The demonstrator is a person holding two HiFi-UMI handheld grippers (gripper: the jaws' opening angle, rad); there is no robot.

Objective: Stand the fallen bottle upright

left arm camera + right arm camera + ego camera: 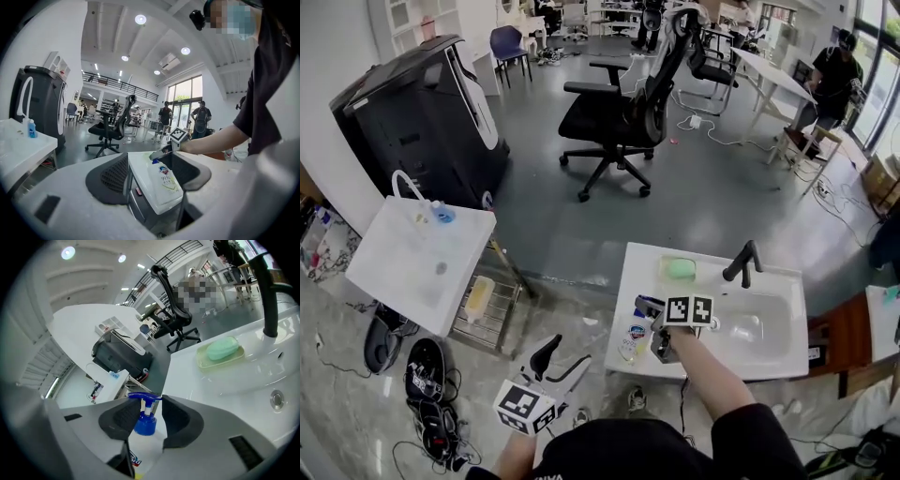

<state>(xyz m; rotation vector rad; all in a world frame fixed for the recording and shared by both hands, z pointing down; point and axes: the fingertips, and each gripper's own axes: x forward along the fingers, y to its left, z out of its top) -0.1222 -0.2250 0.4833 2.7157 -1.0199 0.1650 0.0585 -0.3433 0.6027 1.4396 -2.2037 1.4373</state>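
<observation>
A white soap bottle (pixel 630 342) with a blue pump (pixel 144 426) leans on the left edge of the white sink counter (pixel 652 258). My right gripper (pixel 649 328) is shut on its upper end, with the pump sticking out between the jaws (pixel 146 416). In the left gripper view the bottle (pixel 165 183) tilts with its pump end raised under the right gripper (pixel 159 153). My left gripper (pixel 558 361) hangs open over the floor to the left of the counter, and nothing is between its jaws (pixel 152 173).
On the counter are a green soap (pixel 680 268) in a dish, a black faucet (pixel 742 262) and the basin (pixel 750 323). A second white sink unit (pixel 422 258) stands at left beside a black machine (pixel 422 112). An office chair (pixel 619 112) stands behind.
</observation>
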